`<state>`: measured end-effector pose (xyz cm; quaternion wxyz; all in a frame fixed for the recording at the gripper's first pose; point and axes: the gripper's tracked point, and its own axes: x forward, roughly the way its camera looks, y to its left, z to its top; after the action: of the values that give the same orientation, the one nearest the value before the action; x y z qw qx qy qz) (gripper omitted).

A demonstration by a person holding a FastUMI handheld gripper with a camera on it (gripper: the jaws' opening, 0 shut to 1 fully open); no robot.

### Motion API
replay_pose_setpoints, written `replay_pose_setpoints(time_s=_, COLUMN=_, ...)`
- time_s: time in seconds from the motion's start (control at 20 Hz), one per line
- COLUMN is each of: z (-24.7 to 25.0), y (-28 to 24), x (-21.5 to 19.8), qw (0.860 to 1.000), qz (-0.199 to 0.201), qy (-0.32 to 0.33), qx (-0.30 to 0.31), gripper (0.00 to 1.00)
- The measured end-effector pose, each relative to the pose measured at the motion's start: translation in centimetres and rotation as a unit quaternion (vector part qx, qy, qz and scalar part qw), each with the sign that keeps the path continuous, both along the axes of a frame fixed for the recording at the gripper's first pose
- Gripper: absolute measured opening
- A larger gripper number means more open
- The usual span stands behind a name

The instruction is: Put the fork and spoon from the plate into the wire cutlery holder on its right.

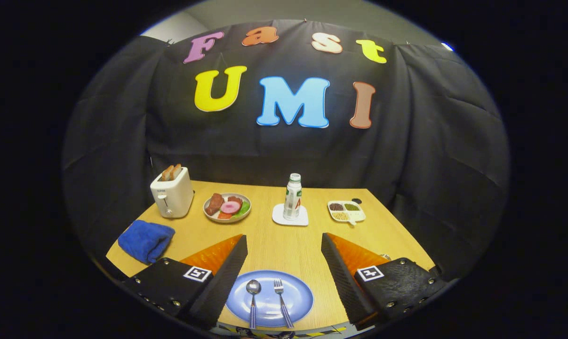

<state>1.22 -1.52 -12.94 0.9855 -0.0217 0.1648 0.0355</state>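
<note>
A wooden counter (284, 245) stands in front of a black cloth wall, seen from above and behind the tongs (284, 245). The landmark is the blue plate (297, 296) at the counter's near edge. Farthest to the left of the plate, and beyond it, lies a folded blue cloth (146, 241). Behind the cloth stands a white toaster (172, 193) with bread slices in its slots. Beyond the plate and a little left sits a grey dish of toy food (227, 207). On the plate itself a spoon (253, 296) lies on the left and a fork (281, 296) on the right, side by side, handles pointing toward the near edge. Straight beyond the plate a small bottle (292, 196) stands upright on a white coaster (290, 216). To the right of the bottle, beyond the plate, rests a white divided tray of grains (346, 211). The tongs are released: the two fingers stand wide apart with the plate between them, touching nothing. The wire cutlery holder cannot be made out; the right finger covers the counter where it would stand beside the plate. By the look of it no step is under way, since both utensils are untouched. The next move probably calls for lowering the tongs over one handle and closing squarely across it.
</note>
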Motion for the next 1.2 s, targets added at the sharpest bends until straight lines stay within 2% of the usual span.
replay_pose_setpoints(time_s=0.15, z=-3.5, y=-0.1, x=-0.1, qw=0.999, qz=0.009, qy=0.046, qx=-0.014, gripper=0.96)
replay_pose_setpoints(time_s=0.3, z=-7.3, y=-0.2, x=-0.5, qw=0.994, qz=0.020, qy=0.104, qx=-0.029, gripper=0.91)
replay_pose_setpoints(time_s=0.35, z=-8.5, y=-0.1, x=-0.8, qw=0.991, qz=0.026, qy=0.127, qx=-0.029, gripper=0.83)
replay_pose_setpoints(time_s=0.4, z=-9.7, y=-0.2, x=-1.2, qw=0.988, qz=0.030, qy=0.148, qx=-0.030, gripper=0.66)
replay_pose_setpoints(time_s=0.45, z=-10.6, y=0.0, x=-1.5, qw=0.985, qz=0.037, qy=0.166, qx=-0.028, gripper=0.60)
replay_pose_setpoints(time_s=0.6, z=-13.4, y=0.3, x=-2.3, qw=0.974, qz=0.054, qy=0.218, qx=-0.031, gripper=0.59)
replay_pose_setpoints(time_s=0.65, z=-14.4, y=-0.4, x=-2.6, qw=0.969, qz=0.045, qy=0.240, qx=-0.047, gripper=0.59)
replay_pose_setpoints(time_s=0.75, z=-16.4, y=-0.3, x=-3.1, qw=0.958, qz=0.049, qy=0.279, qx=-0.041, gripper=0.12)
replay_pose_setpoints(time_s=1.05, z=-20.3, y=-1.1, x=-4.4, qw=0.936, qz=0.054, qy=0.342, qx=-0.058, gripper=0.12)
replay_pose_setpoints(time_s=1.15, z=-20.8, y=-0.8, x=-4.8, qw=0.932, qz=0.062, qy=0.351, qx=-0.063, gripper=0.26)
replay_pose_setpoints(time_s=1.2, z=-20.8, y=-0.8, x=-4.9, qw=0.931, qz=0.065, qy=0.354, qx=-0.067, gripper=0.27)
